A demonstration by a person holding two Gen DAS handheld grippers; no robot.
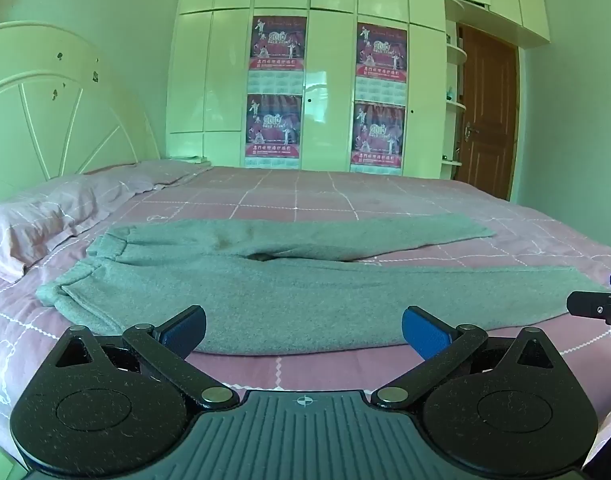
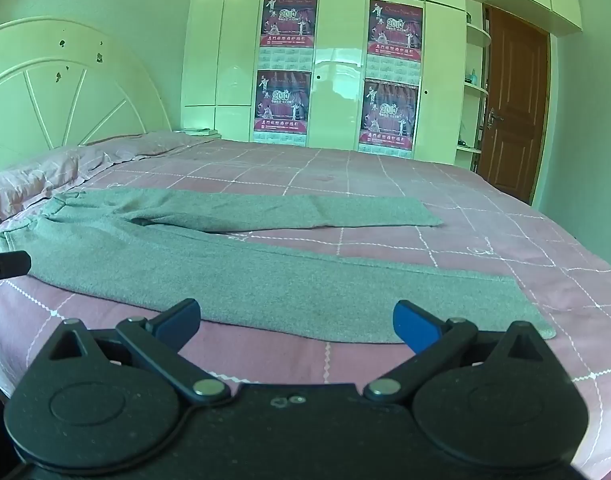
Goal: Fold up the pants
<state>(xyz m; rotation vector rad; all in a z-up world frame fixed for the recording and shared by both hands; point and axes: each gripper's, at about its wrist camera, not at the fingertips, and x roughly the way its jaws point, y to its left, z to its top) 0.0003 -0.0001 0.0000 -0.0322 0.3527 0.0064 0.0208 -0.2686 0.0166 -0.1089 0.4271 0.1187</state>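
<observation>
Both the left gripper [image 1: 303, 330] and right gripper [image 2: 295, 322] are held spread and empty just short of the near bed [image 1: 305, 372] edge, where the grey pants [image 1: 265, 296] lie flat, judged soft, light and best pinched at waistband and hem (no containers are seen).

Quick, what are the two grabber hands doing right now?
Left gripper: open, holding nothing, near the gray pants.
Right gripper: open, holding nothing, near the pants too.

Grey pants [image 1: 289, 296] flat on pink bed [image 1: 385, 200] — left gripper [image 1: 304, 330] fingers [image 1: 423, 330] spread wide, empty.
</observation>
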